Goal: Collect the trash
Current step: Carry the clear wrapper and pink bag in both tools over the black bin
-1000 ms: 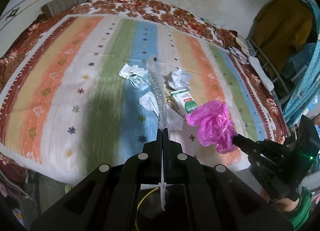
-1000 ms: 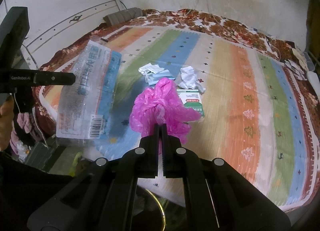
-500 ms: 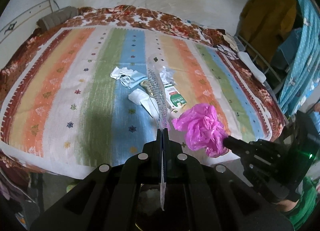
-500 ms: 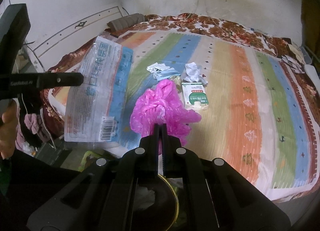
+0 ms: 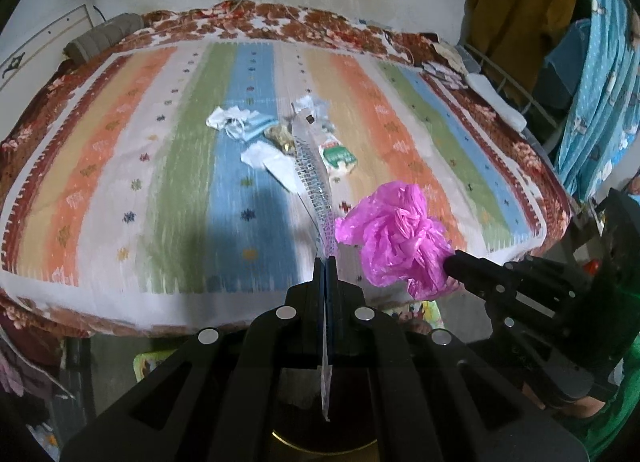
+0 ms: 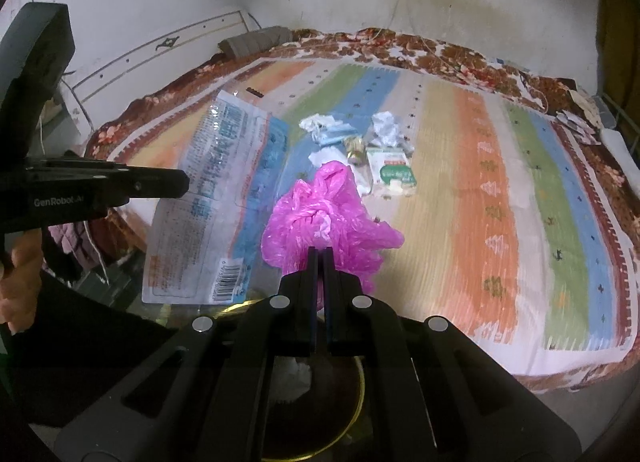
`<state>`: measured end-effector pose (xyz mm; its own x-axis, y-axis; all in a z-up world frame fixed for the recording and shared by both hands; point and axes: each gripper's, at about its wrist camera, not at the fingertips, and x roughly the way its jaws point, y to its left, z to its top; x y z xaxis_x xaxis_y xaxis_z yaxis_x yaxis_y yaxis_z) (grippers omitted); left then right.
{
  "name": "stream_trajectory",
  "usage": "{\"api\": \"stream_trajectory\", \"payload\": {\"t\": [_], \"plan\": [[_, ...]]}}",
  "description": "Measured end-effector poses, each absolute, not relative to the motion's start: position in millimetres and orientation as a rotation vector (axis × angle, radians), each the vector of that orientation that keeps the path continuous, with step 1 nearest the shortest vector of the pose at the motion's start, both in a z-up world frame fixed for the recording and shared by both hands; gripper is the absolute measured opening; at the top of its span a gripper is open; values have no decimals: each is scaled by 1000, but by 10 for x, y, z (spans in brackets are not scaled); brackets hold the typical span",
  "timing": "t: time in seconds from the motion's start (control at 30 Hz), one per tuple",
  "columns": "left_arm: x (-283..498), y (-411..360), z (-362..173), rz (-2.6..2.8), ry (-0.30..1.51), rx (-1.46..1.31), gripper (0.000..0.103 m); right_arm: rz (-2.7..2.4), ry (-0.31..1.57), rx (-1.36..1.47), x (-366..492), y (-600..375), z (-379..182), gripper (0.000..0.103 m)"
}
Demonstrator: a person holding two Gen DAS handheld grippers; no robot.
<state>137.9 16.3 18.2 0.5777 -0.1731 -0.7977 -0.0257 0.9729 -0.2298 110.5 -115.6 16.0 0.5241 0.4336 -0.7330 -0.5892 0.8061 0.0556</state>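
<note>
The left gripper [image 5: 325, 262] clamps a clear printed wrapper [image 6: 216, 198]; the right gripper [image 6: 320, 252] pinches a pink bag [image 6: 320, 218]. Both hang above the striped bedspread [image 6: 480, 182], perhaps over a bin [image 6: 352, 414].

Bin [image 6: 356, 414] under gripper; wrapper print illegible

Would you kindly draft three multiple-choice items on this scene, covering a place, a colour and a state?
1. Where is the green-and-white carton?
A. on the bed
B. in the bin
C. in a gripper

2. What colour is the bag in the right gripper?
A. blue
B. pink
C. black

3. What is the left gripper doing?
A. open, empty
B. shut, empty
C. shut on the clear wrapper

Key: 1 A, it lies on the striped bedspread; 2 B, it is bright pink; 3 C, the wrapper's edge runs between the closed fingers.
</note>
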Motion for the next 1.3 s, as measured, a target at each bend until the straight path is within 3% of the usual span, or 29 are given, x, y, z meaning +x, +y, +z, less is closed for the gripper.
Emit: {"api": "stream_trajectory", "payload": {"t": [1.3], "plan": [[1124,-136,-1274,-25,1451,-291,0,556,1322,-236,761,-1121,-1185,2]]}}
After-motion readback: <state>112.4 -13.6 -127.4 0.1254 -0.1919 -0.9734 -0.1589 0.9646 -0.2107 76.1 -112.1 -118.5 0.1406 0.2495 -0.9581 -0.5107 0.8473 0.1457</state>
